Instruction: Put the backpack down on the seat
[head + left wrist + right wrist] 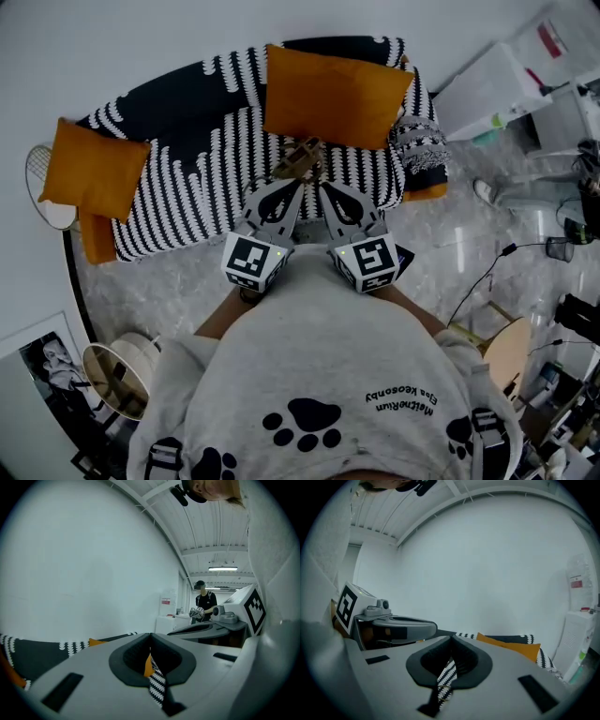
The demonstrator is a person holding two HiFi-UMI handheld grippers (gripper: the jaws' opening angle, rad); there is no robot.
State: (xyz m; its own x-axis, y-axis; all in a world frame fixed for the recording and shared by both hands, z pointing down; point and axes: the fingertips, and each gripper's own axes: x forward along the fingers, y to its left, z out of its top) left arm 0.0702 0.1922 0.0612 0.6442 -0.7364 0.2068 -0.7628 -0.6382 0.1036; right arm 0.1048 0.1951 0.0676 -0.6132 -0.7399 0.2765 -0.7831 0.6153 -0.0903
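Backpack straps (487, 429) on person's shoulders; pack itself unseen | left tool (291, 194), right tool (330, 194): both pressed together, empty; near sofa seat (202, 187) | risk: strap slips from smooth jaws; pack falls short onto floor (169, 281)

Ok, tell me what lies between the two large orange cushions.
Head view: only bare striped sofa cover between the left cushion and the right cushion.

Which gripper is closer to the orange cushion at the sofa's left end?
Left. The left gripper is off to that orange cushion's right, near the sofa's middle. The right gripper is beside it, farther right still.
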